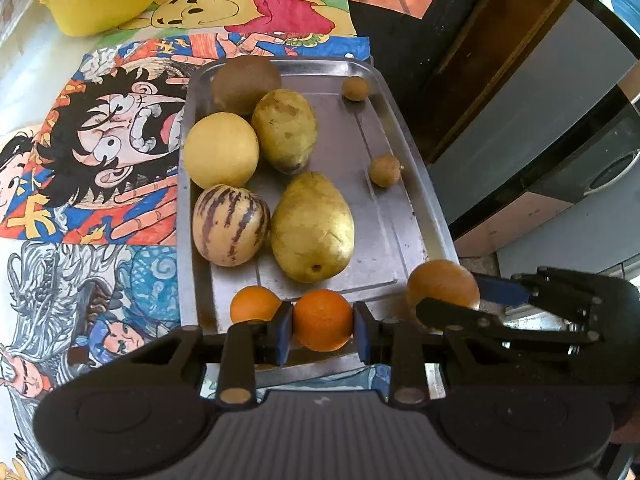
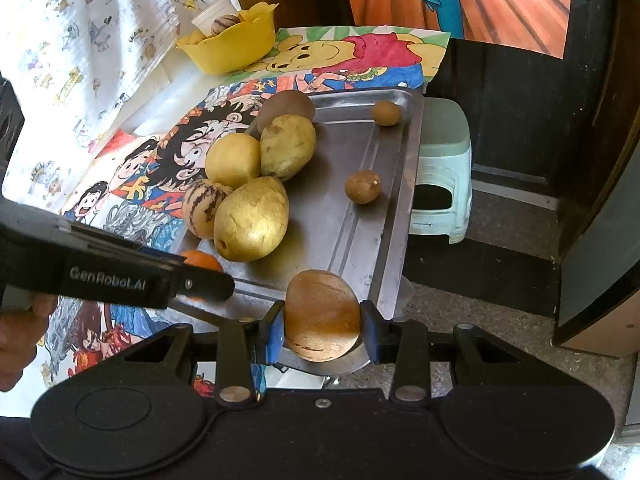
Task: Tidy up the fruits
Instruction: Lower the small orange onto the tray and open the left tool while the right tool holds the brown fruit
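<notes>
Left gripper (image 1: 322,322) clamped on small round orange fruit (image 1: 322,319); right gripper (image 2: 322,326) clamped on brown oval fruit (image 2: 322,315). Both probably firm, light, slippery; best pinched across widest middle.

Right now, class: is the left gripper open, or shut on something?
Shut: the left gripper has both blue pads pressed against an orange.

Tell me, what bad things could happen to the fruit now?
The brown fruit in the right claw hangs at the metal tray's near corner, by the table edge; dropped, it might roll to the floor. The left claw could knock its orange into the neighbouring orange.
</notes>
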Tool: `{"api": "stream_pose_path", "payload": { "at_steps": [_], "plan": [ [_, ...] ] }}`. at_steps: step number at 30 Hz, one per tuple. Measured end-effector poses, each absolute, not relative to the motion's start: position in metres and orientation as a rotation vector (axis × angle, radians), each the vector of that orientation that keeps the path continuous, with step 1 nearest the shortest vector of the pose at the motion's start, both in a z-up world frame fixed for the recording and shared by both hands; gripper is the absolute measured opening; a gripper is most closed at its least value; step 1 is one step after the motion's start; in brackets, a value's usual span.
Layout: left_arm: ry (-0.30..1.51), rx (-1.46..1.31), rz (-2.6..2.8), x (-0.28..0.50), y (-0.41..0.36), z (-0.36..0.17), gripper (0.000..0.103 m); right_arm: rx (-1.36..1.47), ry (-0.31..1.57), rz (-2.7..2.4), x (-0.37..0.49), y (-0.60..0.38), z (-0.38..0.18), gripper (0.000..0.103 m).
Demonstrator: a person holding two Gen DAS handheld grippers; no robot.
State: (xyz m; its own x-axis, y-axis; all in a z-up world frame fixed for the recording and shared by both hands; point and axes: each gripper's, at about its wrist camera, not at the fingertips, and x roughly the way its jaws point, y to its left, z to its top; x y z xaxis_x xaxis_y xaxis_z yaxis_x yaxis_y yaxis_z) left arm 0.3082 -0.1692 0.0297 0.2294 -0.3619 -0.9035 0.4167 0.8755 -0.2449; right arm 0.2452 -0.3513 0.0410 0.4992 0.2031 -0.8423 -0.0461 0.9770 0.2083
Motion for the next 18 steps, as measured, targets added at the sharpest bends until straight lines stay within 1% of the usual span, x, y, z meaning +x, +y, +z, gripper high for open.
{"api": "stream_pose_path", "payload": {
  "at_steps": [8, 18],
  "plan": [
    [1.182, 0.137, -0.534, 0.311, -0.182, 0.030, 0.036, 0.152, 1.031, 0.155, 0.243, -0.353, 0.040, 0.041],
    [1.194, 0.165, -0.551, 0.316, -0.191, 0.026, 0.037, 0.127, 1.030, 0.163, 0.244, -0.353, 0.039, 0.042]
  ]
}}
